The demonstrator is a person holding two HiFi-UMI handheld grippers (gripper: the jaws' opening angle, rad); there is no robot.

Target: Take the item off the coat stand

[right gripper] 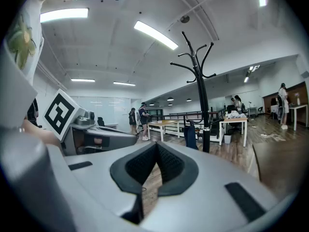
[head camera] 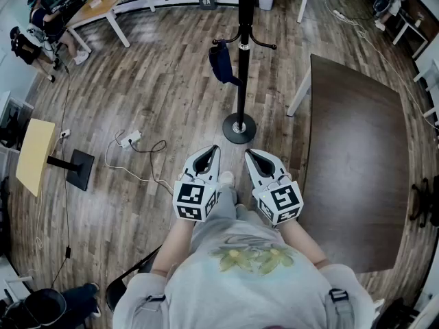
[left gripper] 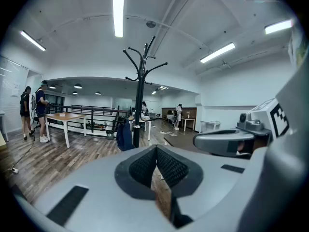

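Observation:
A black coat stand (head camera: 245, 53) rises from a round base (head camera: 239, 128) on the wood floor ahead of me. A dark blue item (head camera: 221, 63) hangs from a hook on its left side. It also shows low on the stand (left gripper: 140, 95) as a blue item (left gripper: 124, 136) in the left gripper view, and beside the stand (right gripper: 201, 95) as a blue item (right gripper: 190, 136) in the right gripper view. My left gripper (head camera: 212, 150) and right gripper (head camera: 251, 154) are held side by side near my body, well short of the stand. Both are shut and empty.
A dark brown table (head camera: 357, 156) stands at my right. A power strip with cable (head camera: 132, 140) lies on the floor at the left, near a small yellow-topped stand (head camera: 34, 155). A wooden desk (head camera: 103, 2) and people are far back left.

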